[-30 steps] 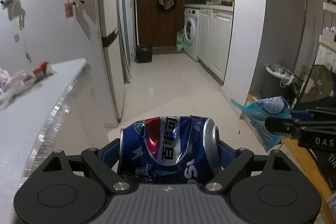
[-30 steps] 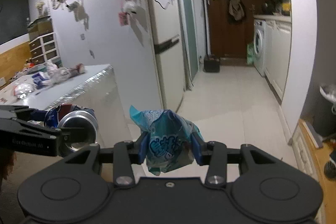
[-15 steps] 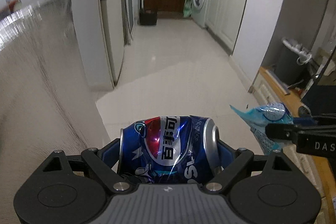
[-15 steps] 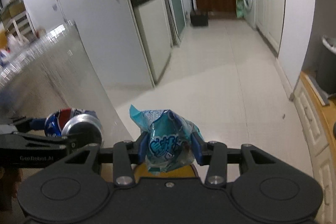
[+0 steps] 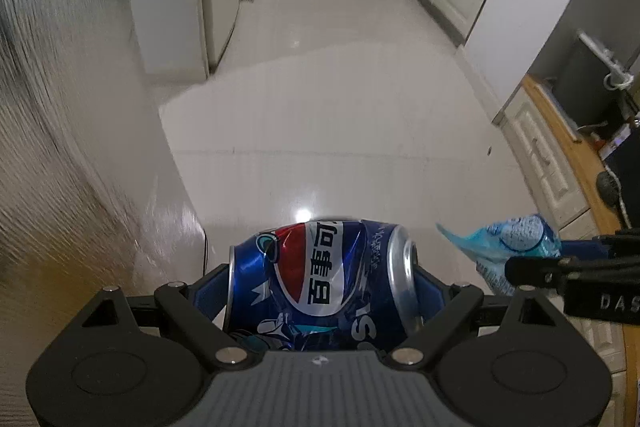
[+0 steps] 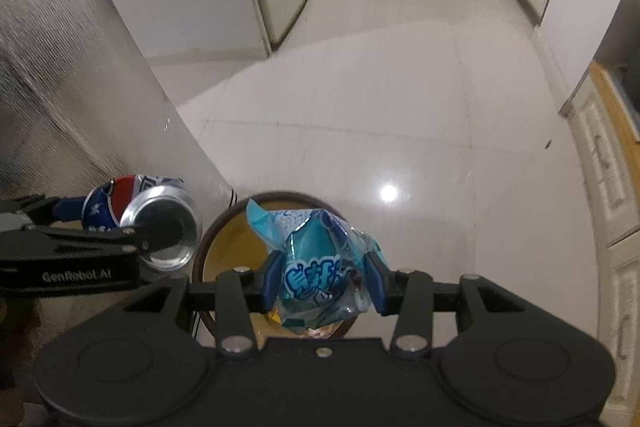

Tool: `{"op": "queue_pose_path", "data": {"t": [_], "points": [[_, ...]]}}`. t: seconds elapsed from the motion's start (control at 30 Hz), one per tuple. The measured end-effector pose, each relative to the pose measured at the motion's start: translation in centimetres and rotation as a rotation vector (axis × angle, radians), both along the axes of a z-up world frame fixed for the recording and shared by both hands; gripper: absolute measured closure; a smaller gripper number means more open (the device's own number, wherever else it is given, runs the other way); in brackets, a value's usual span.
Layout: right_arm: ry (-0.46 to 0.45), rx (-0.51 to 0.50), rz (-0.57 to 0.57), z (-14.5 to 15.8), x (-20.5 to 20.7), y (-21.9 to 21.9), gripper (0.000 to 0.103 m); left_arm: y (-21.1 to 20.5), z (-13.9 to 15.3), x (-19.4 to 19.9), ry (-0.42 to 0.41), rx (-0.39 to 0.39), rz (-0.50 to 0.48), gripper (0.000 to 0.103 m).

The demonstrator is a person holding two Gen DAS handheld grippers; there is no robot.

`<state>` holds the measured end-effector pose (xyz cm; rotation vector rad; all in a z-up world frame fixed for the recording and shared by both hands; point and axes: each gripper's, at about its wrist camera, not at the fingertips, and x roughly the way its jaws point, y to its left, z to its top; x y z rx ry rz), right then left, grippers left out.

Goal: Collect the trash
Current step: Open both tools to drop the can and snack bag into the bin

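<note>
Carry-to-bin step: left gripper [image 5: 320,291] jaws clamp the dented can [image 5: 320,283], right gripper [image 6: 322,283] jaws pinch the wrapper [image 6: 320,267] over the bin [image 6: 212,239]; next, likely release both inside its rim.

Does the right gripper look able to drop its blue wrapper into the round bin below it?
Probably yes. The right gripper holds the blue wrapper directly over the open bin, with nothing between them. The left gripper with its can sits off to the side, clear of the opening.
</note>
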<state>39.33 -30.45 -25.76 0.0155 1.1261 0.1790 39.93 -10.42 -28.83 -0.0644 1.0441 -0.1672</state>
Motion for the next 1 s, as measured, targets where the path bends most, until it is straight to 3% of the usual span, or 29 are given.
{"op": "queue_pose_path", "data": {"t": [0.27, 0.5, 0.73, 1.0], "points": [[0.083, -0.005, 0.015, -5.5, 3.0, 1.7, 0.057, 1.8, -5.9, 1.3, 0.110, -0.059, 0.066, 0.012], [0.165, -0.008, -0.002, -9.6, 4.0, 2.2, 0.056, 2.7, -10.2, 2.6, 0.182, -0.222, 0.207, 0.012], [0.233, 0.012, -0.033, -12.2, 3.6, 1.3, 0.056, 2.3, -12.6, 3.8, 0.194, -0.311, 0.246, 0.011], [0.263, 0.009, -0.015, -13.4, 3.5, 2.0, 0.055, 3.2, -13.0, 4.3, 0.182, -0.247, 0.200, 0.001]]}}
